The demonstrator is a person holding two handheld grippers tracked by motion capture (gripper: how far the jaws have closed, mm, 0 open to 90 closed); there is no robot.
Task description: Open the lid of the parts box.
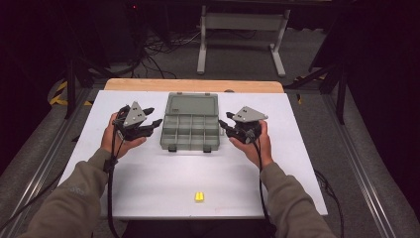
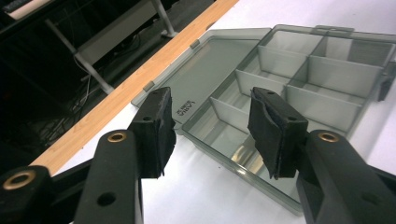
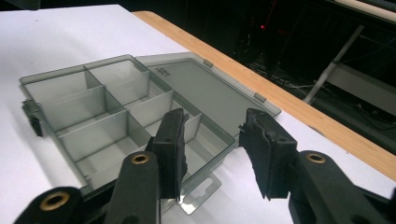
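High view shows the box (image 1: pixel 190 128) lying open mid-table between the left gripper (image 1: pixel 148 122) and right gripper (image 1: pixel 224 122), both with jaws apart and empty. Fetching the small yellow block (image 1: pixel 199 197) near the front edge calls for a gentle pinch; the smoky clear plastic compartments look rigid and slick.

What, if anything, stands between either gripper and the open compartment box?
Nothing visible. The left gripper and right gripper flank the compartment box, jaws open and holding nothing, with bare white table in the gaps. The yellow piece lies nearer the person.
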